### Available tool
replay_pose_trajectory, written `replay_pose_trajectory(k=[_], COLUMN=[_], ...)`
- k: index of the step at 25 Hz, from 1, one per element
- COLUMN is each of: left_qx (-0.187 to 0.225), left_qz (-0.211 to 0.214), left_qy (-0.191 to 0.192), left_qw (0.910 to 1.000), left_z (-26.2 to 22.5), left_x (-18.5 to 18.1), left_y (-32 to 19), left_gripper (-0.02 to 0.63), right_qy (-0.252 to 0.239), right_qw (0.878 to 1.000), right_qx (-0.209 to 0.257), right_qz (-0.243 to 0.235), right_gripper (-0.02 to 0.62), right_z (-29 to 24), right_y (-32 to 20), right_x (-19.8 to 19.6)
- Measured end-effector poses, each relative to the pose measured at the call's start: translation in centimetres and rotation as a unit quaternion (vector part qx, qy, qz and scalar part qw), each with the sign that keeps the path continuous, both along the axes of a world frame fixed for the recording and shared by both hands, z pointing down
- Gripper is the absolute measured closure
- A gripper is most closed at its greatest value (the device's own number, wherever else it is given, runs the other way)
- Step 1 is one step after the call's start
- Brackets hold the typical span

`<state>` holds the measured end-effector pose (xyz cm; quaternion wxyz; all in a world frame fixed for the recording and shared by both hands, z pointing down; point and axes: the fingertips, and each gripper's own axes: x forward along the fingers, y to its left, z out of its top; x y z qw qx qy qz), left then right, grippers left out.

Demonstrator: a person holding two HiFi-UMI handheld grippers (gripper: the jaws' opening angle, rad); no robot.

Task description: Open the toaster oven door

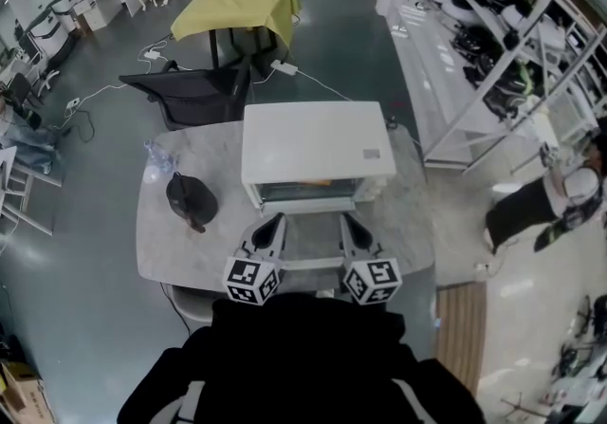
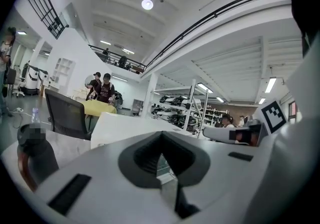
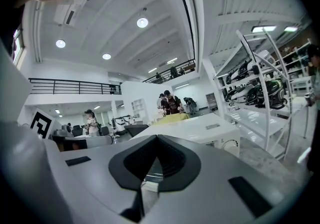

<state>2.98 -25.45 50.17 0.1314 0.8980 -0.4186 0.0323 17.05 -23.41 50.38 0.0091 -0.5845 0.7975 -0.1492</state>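
Oven: white box-shaped toaster oven (image 1: 313, 142), frame centre, on a pale grey stone-look table (image 1: 175, 256); a faint orange shape shows inside, but what it is cannot be told.
Door: glass door (image 1: 313, 240) folded down flat, below the oven.
Left: left gripper (image 1: 275, 221) has its jaws together, empty, at the door's left edge.
Right: right gripper (image 1: 348, 220) is likewise closed and empty, at the door's right edge.
Vessels: dark round kettle (image 1: 191, 198) and clear plastic bottle (image 1: 159, 156), left of centre — contents unseen.
Writing: small grey label (image 1: 377, 154) on the oven top — unreadable.
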Motion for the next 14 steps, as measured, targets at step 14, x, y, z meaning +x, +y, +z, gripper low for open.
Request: replay_pose_trajectory(k=[14], left_qx=[-0.007], left_qz=[-0.004], left_qy=[0.002], left_qw=[1.0], left_z=[0.68], left_x=[0.37], left_y=[-0.89], left_gripper=[0.603], right_qy=[0.001], right_qw=[1.0], right_qx=[0.004], right_qz=[-0.002], right_gripper=[0.592], right_z=[0.36], right_y=[-0.89], right_x=[0.67])
